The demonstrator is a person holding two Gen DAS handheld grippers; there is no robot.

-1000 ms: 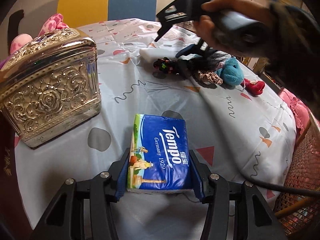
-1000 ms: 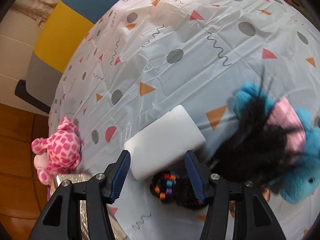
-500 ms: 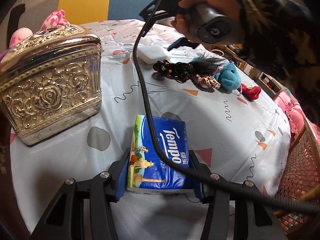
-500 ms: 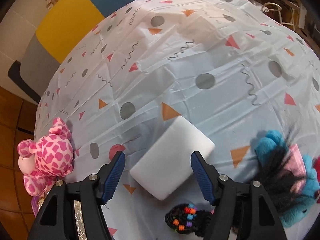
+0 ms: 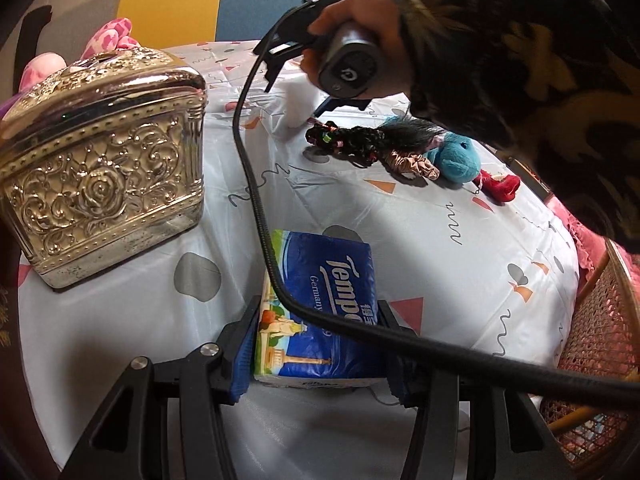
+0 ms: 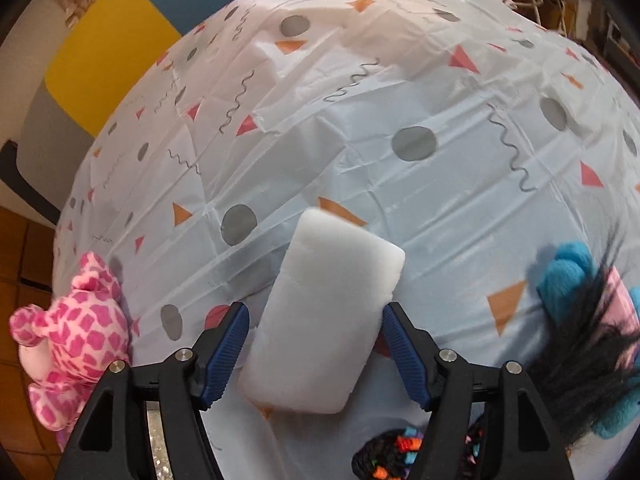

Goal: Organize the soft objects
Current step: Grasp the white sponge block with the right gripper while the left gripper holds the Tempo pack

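Observation:
My left gripper [image 5: 318, 354] is shut on a blue Tempo tissue pack [image 5: 320, 304] that rests on the patterned tablecloth. My right gripper [image 6: 316, 350] is open with its jaws on either side of a white sponge block [image 6: 324, 320], not touching it; the sponge lies on the cloth. In the left wrist view the right gripper [image 5: 296, 68] hovers over the far part of the table, and its black cable [image 5: 256, 184] drapes across the tissue pack. A black beaded hair tie [image 5: 344, 142], a brown scrunchie [image 5: 412, 164], a blue plush [image 5: 456, 158] and a red plush [image 5: 500, 186] lie in a row.
An ornate silver box [image 5: 100, 164] stands at the left. A pink spotted plush [image 6: 72, 344] lies beyond it near the table edge. A yellow and blue chair [image 5: 208, 4] is behind the table. A wicker chair [image 5: 600, 344] is at the right.
My right gripper has moved down and forward so that the white sponge now lies between its open jaws. Its cable has swung across the tissue pack. The left gripper has kept still.

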